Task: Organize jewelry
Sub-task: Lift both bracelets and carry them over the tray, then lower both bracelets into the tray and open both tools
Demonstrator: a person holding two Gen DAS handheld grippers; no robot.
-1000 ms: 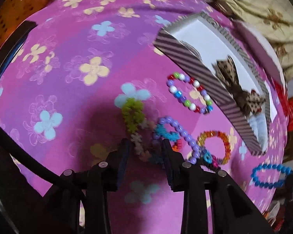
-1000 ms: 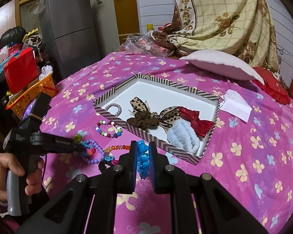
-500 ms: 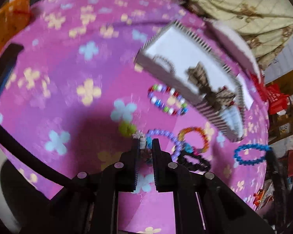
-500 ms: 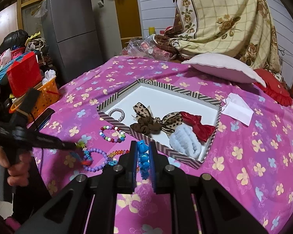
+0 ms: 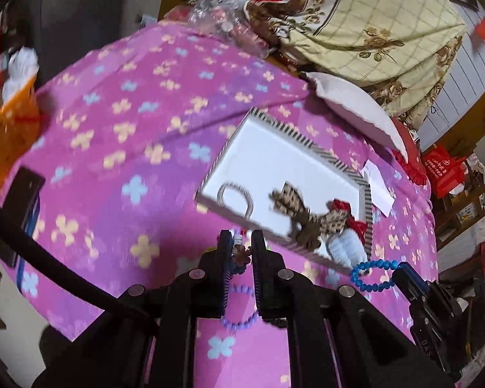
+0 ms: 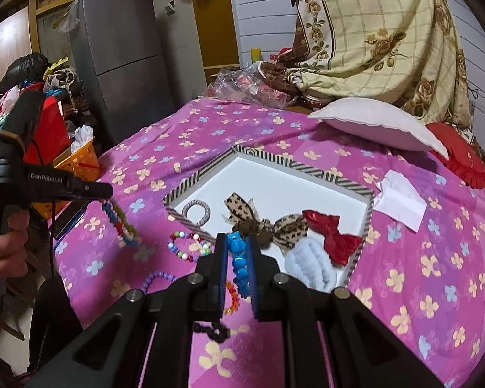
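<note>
A: Beads first. What is in your left fingers?

B: Beads of mixed colours, a bracelet (image 6: 121,223). My left gripper (image 5: 242,245) has just clamped down on it; the pads pinch one end and the rest hangs below them in a loop, clear of the cloth (image 6: 404,274). In the left view only a brown flower bead and a white one show between the pads.

A: And the right?

B: My right gripper (image 6: 237,249) is pressed tight on a blue bracelet (image 6: 237,258). The beads run up between the pads, and in the left view the loop (image 5: 371,274) sticks out past the tips.

A: Where is the box?

B: The box (image 6: 307,165) lies just ahead of my right tips, a little to their right, on the cloth. In it, from left to right: a silver ring (image 6: 195,211), a leopard bow (image 6: 262,223), a red bow (image 6: 334,232), and a pale blue scrunchie (image 6: 310,266) at the near wall.

A: What lies loose?

B: A pastel bracelet (image 6: 189,245) just left of my right tips, beside the box wall. A purple one (image 6: 158,276) nearer, an orange one (image 6: 232,294) under the right fingers, and a dark chain (image 6: 213,329) below them.

A: Your left hand?

B: The hand (image 6: 6,242) grips the handle at the left edge.
</note>
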